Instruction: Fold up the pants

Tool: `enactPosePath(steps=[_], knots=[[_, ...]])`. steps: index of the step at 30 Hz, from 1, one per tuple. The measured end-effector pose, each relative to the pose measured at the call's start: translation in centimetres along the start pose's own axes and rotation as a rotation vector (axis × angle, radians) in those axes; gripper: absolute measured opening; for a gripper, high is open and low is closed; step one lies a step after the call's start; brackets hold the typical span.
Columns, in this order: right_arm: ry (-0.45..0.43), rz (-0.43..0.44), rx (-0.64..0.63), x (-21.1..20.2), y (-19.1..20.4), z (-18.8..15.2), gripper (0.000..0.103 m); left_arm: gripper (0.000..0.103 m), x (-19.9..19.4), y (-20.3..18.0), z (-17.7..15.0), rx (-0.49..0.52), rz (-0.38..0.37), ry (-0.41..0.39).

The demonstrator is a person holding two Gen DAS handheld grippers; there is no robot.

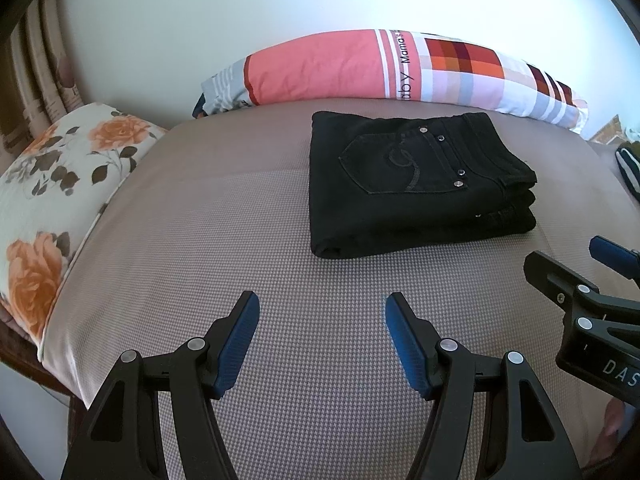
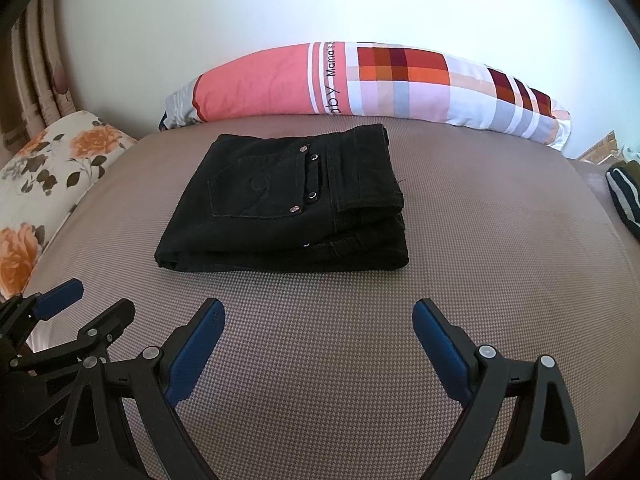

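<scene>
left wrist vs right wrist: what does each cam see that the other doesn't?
Left wrist only: the right tongs side-on at its right edge.

Right wrist only: the left tongs side-on at its left edge, and the pants' right edge with its stacked layers seen nearly end-on.

Both: folded black pants on the bed, striped pillow behind, floral pillow left, both tongs open and empty.

Both wrist views look forward and slightly down across the bed (image 1: 200,240) toward the wall, from near its front edge. They share the folded black jeans (image 1: 416,184) (image 2: 288,208) and striped bolster pillow (image 1: 360,68); each catches the other claw at its edge.
</scene>
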State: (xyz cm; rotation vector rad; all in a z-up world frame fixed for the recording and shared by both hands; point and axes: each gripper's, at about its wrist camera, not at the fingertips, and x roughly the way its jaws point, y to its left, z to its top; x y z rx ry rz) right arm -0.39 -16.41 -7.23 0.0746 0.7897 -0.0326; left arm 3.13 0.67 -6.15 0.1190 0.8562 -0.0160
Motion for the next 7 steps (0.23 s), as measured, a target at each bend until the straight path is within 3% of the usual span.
enactPosePath(steps=[7], knots=[[0.002,0.003,0.003,-0.04,-0.04,-0.03,0.094,0.066,0.12,-0.10,0.16,0.001,-0.009,0.002]])
